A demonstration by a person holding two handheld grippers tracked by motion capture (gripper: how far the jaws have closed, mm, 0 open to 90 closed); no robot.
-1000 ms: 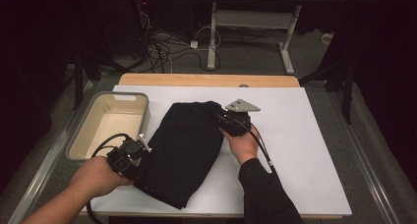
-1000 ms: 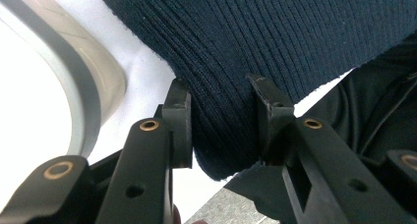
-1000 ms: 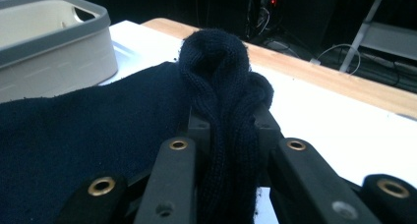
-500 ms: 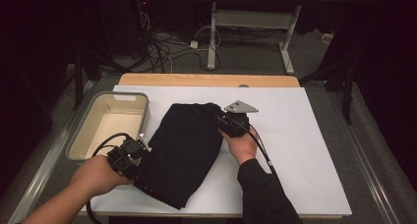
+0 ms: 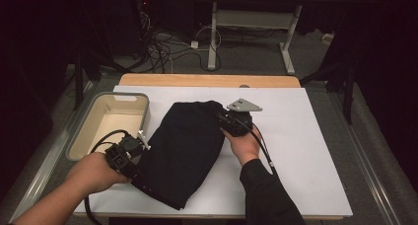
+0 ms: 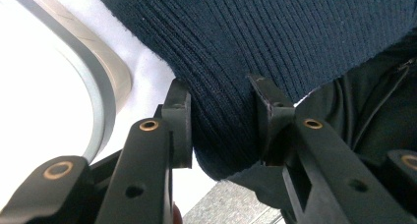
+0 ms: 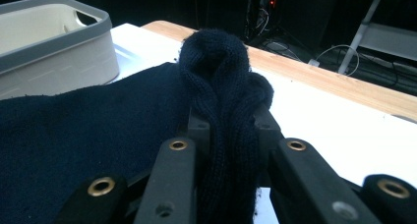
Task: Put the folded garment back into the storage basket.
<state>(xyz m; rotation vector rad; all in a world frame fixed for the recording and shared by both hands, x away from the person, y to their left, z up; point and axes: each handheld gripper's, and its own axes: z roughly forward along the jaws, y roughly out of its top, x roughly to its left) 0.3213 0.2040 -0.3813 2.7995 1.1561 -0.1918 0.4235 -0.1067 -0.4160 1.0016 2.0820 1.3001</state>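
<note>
Knitted and dark, the sweater (image 5: 185, 148) on the white surface (image 5: 305, 151) looks soft, light and floppy, best taken by bunched edges, as left hand-held gripper (image 6: 219, 123) and right hand-held gripper (image 7: 228, 130) each pinch a fold.

Black left gripper (image 5: 135, 153), looped cable, brass rivets, dark right sleeve (image 5: 266, 193)

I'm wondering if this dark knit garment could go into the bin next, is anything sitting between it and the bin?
Nothing visible does. The dark knit garment lies on the white table cover right beside the beige bin, with bare cover between them. Both claws already pinch it: the left claw at its near edge, the right claw on a bunched fold.
</note>
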